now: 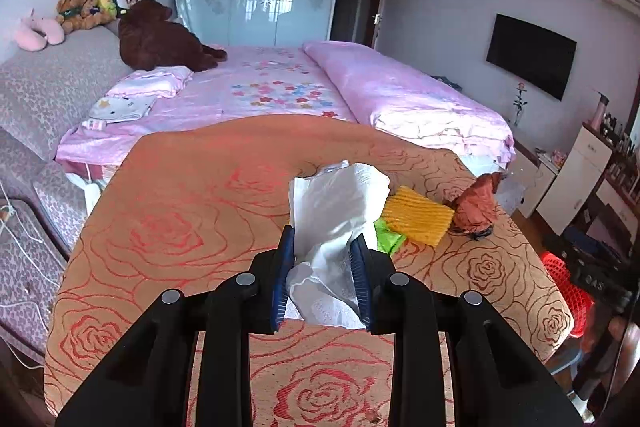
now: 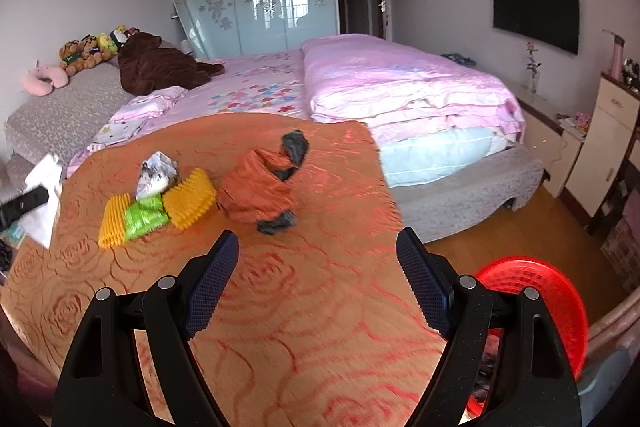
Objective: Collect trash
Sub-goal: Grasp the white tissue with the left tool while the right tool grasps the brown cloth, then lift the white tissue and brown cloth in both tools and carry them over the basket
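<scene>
So the left gripper (image 1: 324, 247) is clamped tight on a crumpled white tissue (image 1: 340, 203), lifted off the rose-patterned table (image 1: 180, 219). The right gripper (image 2: 318, 267) hangs wide open with nothing in it, just short of the orange wrapper (image 2: 256, 195). Farther left sit the yellow ridged pieces (image 2: 192, 195), a green packet (image 2: 146, 217) and a crumpled printed scrap (image 2: 156, 173). The red basket (image 2: 532, 307) is off the table's right edge, so I'd say barely started, with most trash left.
</scene>
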